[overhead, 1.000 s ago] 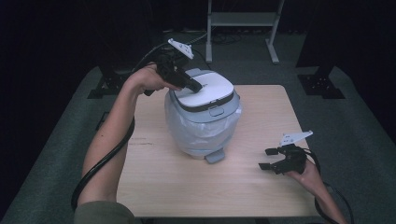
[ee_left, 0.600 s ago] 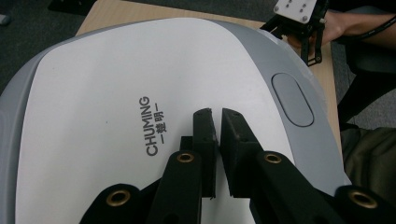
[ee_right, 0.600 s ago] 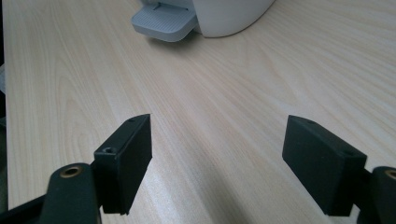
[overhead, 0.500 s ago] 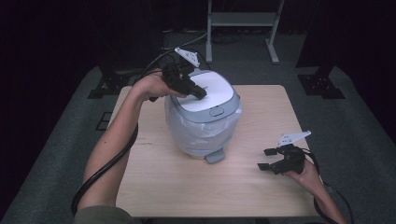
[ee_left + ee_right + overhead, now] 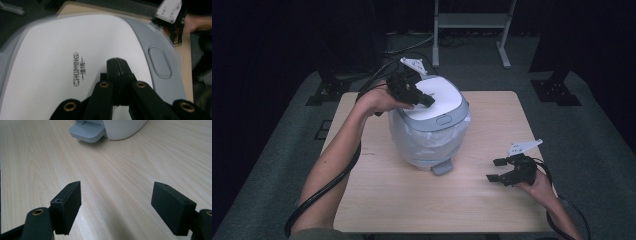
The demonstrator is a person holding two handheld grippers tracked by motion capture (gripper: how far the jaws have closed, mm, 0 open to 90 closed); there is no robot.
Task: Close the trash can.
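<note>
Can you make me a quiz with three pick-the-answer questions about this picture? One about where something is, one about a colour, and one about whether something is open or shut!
1. Where are the left gripper's tips?
A. on the bin's lid
B. on the floor
C. under the table

2. What colour is the middle of the lid?
A. red
B. white
C. green

3. How are the right gripper's jaws?
A. shut tight
B. holding a cup
C. wide open with nothing between them

Answers:
1. A, the left gripper view shows the closed tips over the white lid of the bin.
2. B, the lid's middle panel is white with a grey rim.
3. C, the right gripper view shows two jaws far apart with only bare table between them.
</note>
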